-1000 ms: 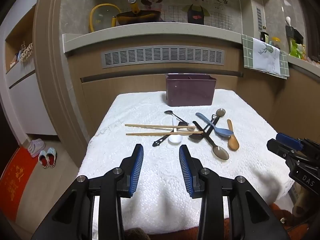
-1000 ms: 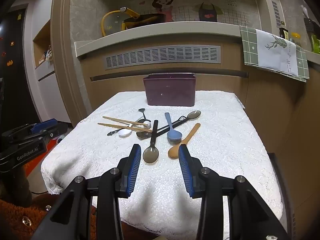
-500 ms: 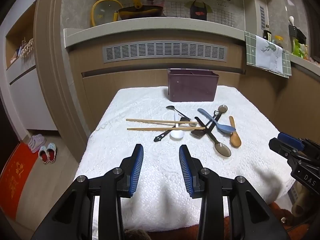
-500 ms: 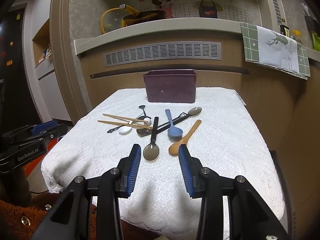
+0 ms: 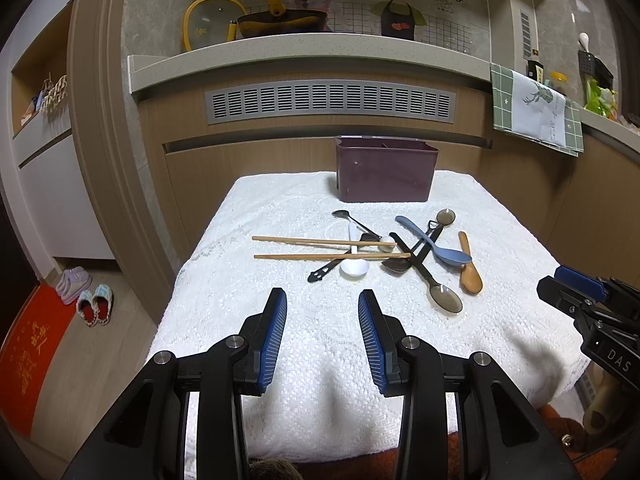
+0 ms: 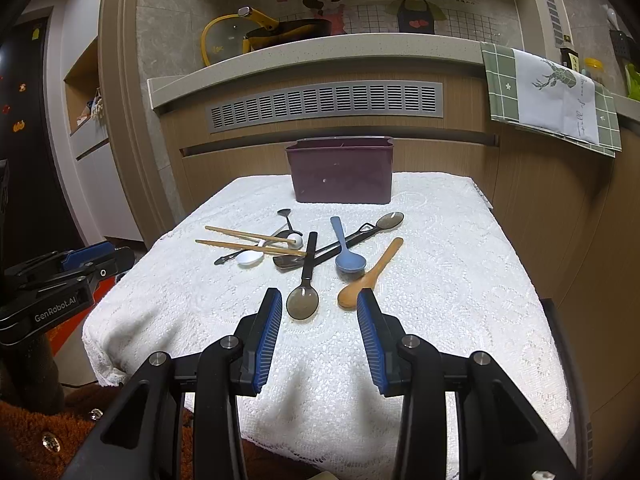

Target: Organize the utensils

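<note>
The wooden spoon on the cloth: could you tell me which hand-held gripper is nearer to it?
Right. The right hand-held gripper has the wooden spoon at its fingertips; the left hand-held gripper sits farther back, spoon off to its right.

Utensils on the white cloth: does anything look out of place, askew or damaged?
Nothing looks damaged or spilled. The utensils lie in a crossed heap: two chopsticks over a white spoon, a blue spoon over a black-handled one, and a wooden spoon alongside. The purple holder stands upright behind them.
</note>
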